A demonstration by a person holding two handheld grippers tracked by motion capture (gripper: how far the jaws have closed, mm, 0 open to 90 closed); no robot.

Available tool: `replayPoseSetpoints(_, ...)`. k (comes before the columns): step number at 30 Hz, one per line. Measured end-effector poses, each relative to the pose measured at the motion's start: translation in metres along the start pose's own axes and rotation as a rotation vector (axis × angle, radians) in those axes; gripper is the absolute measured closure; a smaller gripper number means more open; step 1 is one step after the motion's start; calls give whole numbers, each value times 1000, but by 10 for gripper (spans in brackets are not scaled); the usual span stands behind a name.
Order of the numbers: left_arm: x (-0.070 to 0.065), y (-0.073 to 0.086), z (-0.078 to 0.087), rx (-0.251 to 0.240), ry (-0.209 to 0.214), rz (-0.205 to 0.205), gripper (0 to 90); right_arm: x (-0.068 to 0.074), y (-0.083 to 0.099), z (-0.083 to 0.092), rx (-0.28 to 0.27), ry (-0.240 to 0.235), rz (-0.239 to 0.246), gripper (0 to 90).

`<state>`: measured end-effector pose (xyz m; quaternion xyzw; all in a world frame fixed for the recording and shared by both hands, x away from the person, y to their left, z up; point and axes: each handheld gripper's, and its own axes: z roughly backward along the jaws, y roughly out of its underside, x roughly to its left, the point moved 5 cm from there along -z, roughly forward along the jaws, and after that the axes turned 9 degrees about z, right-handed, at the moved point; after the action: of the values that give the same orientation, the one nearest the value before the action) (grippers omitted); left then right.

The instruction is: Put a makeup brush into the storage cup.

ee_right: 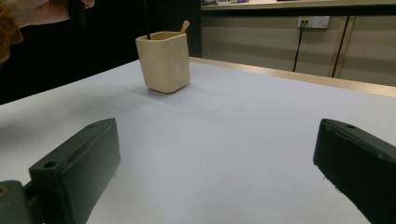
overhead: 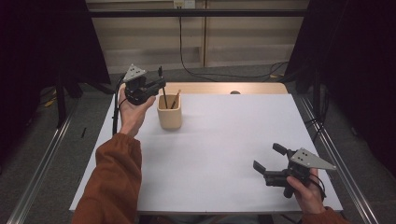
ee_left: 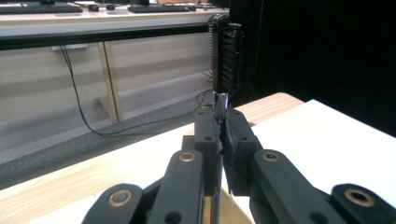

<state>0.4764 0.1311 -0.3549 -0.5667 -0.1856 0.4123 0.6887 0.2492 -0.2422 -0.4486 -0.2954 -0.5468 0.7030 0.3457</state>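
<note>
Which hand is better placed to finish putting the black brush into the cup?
Left. Its gripper is shut on the black brush directly above the cup; the right gripper sits open, far away.

a black cable (overhead: 205, 74) trails, perhaps from a wall socket (overhead: 183, 4).

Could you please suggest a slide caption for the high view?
Left tongs hold a black brush upright in the beige cup; right tongs rest open.

a white-topped counter (overhead: 224, 154) with a bare wooden strip along its far edge carries one thing directly on it, a cream squarish cup (overhead: 169, 115) standing upright near the far left corner, well apart from the near edge.
</note>
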Motion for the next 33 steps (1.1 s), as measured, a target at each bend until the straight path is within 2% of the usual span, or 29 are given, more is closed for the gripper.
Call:
replayPoseSetpoints(16, 2, 23, -9, 37, -2, 6, 855, 1, 0, 0, 2, -1, 6, 0)
replayPoseSetpoints(25, 2, 32, -11, 40, 4, 21, 855, 1, 0, 0, 3, -1, 9, 1)
replayPoseSetpoints(33, 1, 37, -15, 45, 6, 15, 854, 1, 0, 0, 3, -2, 10, 1)
